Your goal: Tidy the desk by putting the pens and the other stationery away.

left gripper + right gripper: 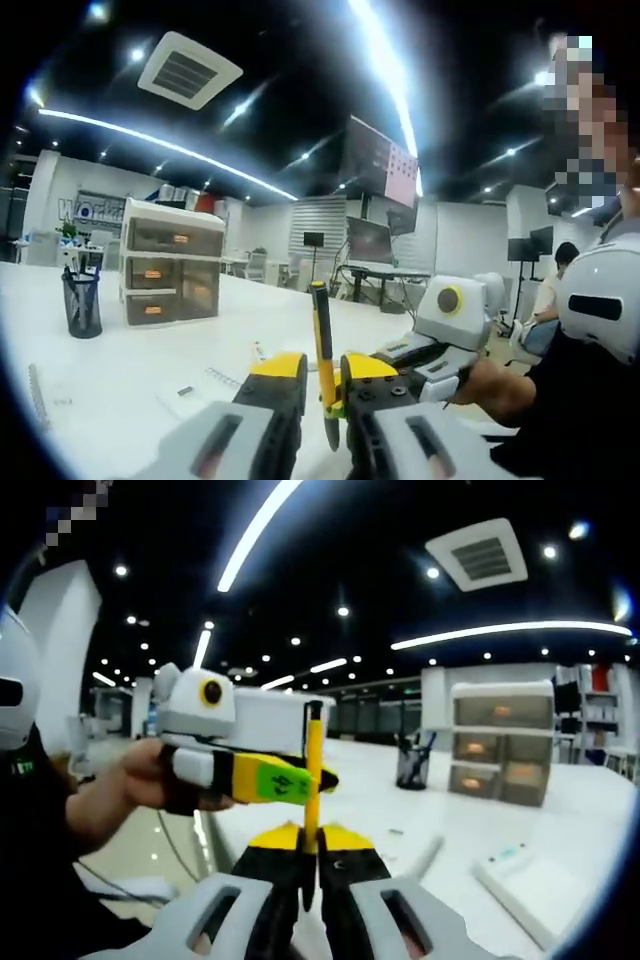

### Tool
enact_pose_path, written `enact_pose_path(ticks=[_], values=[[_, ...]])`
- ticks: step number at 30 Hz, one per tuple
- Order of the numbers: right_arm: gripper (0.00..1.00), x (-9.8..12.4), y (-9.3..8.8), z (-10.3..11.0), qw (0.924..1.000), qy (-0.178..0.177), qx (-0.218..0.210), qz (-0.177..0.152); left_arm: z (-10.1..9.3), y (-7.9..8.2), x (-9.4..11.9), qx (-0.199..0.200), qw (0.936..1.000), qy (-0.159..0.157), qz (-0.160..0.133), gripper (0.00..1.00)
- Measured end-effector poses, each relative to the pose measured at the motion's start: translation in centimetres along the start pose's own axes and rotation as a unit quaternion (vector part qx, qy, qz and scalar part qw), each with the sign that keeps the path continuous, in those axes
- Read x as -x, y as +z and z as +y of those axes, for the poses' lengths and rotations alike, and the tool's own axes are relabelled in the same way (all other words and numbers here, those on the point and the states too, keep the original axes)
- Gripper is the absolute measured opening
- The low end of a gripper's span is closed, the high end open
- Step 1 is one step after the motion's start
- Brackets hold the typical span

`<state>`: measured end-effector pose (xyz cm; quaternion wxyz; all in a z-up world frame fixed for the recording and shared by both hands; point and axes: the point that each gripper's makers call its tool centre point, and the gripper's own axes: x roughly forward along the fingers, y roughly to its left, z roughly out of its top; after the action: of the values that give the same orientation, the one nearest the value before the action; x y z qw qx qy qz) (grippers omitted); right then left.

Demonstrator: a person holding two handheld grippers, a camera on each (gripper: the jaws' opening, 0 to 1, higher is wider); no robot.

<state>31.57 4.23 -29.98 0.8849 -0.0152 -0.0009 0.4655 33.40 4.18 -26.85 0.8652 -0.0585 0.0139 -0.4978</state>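
A yellow pen (323,345) stands upright between my left gripper's (322,368) yellow-tipped jaws, which are open with a small gap on either side of it. My right gripper (440,335) comes in from the right, held by a hand, and reaches the pen. In the right gripper view the same pen (313,770) rises from my right gripper (310,840), whose jaws are shut on it. There my left gripper (325,778) comes in from the left, held by a hand, its yellow jaw with a green label meeting the pen. Both grippers are lifted above the white desk (120,370).
A grey drawer unit (172,262) (502,742) and a black mesh pen pot (82,303) (412,765) stand far back on the desk. A notepad (205,385) lies near the front and a flat white box (530,880) at the right. Monitors (370,240) stand beyond the desk.
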Motion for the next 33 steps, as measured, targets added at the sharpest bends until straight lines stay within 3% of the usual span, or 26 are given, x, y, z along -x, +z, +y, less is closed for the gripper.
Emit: enact_pose_path(ticks=[5,16,18,23,33], values=[[0.04,-0.2,-0.2,0.2,1.0000,0.002,-0.002,0.001,0.2,-0.1,0.1,0.005,1.0000,0.000,-0.002,0.08],[0.05,-0.3,-0.6,0.3,1.0000,0.001,-0.007,0.000,0.0,-0.5,-0.1,0.011,0.9999,-0.005,0.003,0.07],[0.08,-0.2,-0.6,0.2,1.0000,0.001,-0.006,-0.001,0.2,-0.3,-0.1,0.012,0.9999,-0.001,0.000,0.07],[0.30,0.3,-0.3,-0.3,0.9998,-0.010,-0.013,-0.013,0.5,0.2,0.0,0.009,0.9999,0.007,-0.003,0.07],[0.39,2.9,-0.5,-2.2,0.9976,-0.029,-0.057,-0.028,3.0,2.3,0.6,-0.010,0.9992,0.037,-0.008,0.07]])
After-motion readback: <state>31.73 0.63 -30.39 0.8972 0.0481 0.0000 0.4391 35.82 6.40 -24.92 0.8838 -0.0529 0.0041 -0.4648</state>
